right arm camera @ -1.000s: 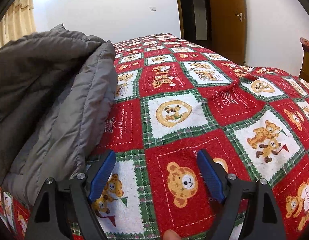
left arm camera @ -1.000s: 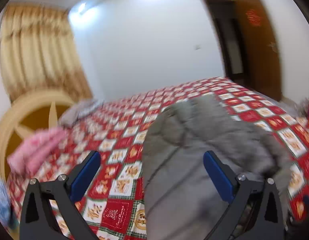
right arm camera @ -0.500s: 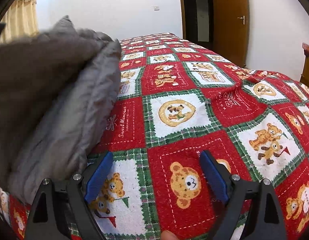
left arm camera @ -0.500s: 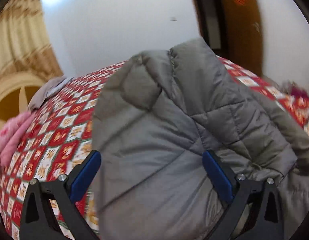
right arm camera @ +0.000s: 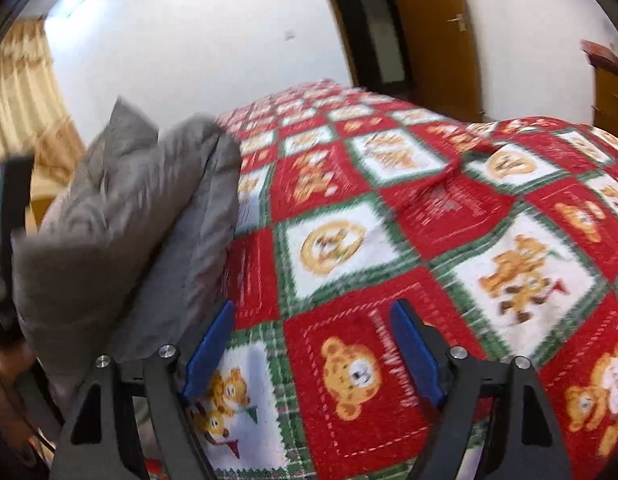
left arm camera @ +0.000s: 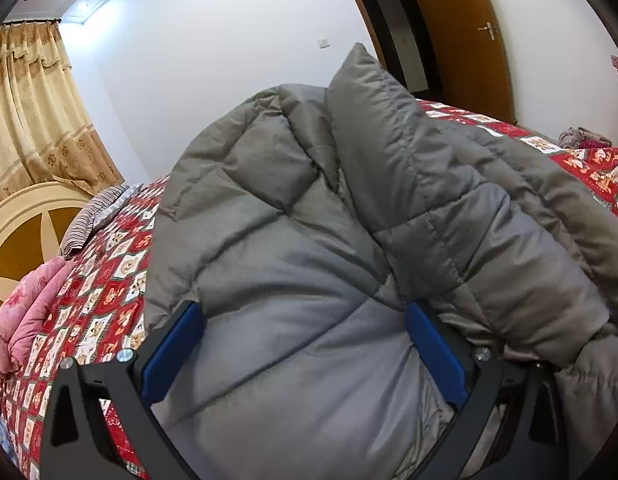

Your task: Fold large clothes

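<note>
A large grey quilted puffer jacket (left arm camera: 349, 220) lies heaped on the bed and fills most of the left wrist view. My left gripper (left arm camera: 305, 316) is open, its blue pads (left arm camera: 173, 352) wide apart with the jacket's padded fabric bulging between them. In the right wrist view the jacket (right arm camera: 141, 208) sits at the left, blurred. My right gripper (right arm camera: 313, 316) is open and empty above the bedspread (right arm camera: 389, 240), its left finger close beside the jacket's edge.
The bed carries a red, green and white teddy-bear quilt (left arm camera: 97, 292). A pink folded blanket (left arm camera: 29, 312) and a striped cloth (left arm camera: 89, 220) lie near the round cream headboard (left arm camera: 25, 220). A brown door (left arm camera: 461, 36) and curtains (left arm camera: 33, 120) stand behind.
The left gripper has closed in on the jacket, which now fills its view and sits between the open pads. The right gripper's view has lifted and tilted a little, with motion blur.
</note>
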Tool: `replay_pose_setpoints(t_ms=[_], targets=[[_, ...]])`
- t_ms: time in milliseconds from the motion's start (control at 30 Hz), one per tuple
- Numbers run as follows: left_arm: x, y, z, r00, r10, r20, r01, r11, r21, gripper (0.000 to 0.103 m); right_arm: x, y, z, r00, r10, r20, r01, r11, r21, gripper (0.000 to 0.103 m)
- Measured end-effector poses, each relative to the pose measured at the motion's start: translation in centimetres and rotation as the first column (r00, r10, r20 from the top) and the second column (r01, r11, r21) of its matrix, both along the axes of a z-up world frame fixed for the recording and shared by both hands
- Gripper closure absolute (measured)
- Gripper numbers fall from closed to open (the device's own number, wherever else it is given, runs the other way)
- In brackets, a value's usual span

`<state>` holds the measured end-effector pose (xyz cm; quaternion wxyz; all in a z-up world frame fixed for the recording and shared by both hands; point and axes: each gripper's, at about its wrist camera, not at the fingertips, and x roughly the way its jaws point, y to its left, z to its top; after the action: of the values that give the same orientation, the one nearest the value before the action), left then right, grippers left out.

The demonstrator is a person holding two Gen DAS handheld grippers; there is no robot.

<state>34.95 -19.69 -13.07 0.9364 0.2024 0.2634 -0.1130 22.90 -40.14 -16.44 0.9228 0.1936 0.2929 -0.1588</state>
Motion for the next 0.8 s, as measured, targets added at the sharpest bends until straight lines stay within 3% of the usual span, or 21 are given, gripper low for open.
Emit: replay_pose_setpoints(t_ms=[133,300,433,500,667,800], targets=[[0.0,0.3,0.2,1.0,0.005,-0.011,-0.005,1.0,-0.016,0.0,0.4,0.1,2.3,0.999,0.016,0.05,-0.016,1.0,0.002,0.024],[-0.3,0.6,1.0,1.0,0.013,-0.019,-0.013,1.0,-0.011,0.0,3.6,1.3,2.8,0.997,0.039,-0.059,-0.043,0.996,-0.076,0.024],[-0.6,1.3,1.9,1.0,0.009,-0.011,-0.009,1.0,-0.009,0.0,5.1,0.7,4.1,0.998,0.017,-0.068,-0.024,0.994,-0.103,0.024],[-0.6,1.8,2.8,1.0,0.011,-0.001,-0.011,1.0,-0.017,0.0,6.0,0.8,5.2,0.997,0.022,-0.08,-0.033,0.991,-0.132,0.024],[-0.3,4.8,7.8,0.996,0.053,0.075,-0.042,0.99,-0.131,0.0,7.9,0.9,5.9,0.992,0.049,-0.114,-0.068,0.982,-0.174,0.024],[2.2,7.1,9.3,0.983,0.145,0.113,-0.131,0.983,-0.126,0.0,7.8,0.2,7.4,0.995,0.023,-0.102,-0.04,0.984,-0.175,0.024]])
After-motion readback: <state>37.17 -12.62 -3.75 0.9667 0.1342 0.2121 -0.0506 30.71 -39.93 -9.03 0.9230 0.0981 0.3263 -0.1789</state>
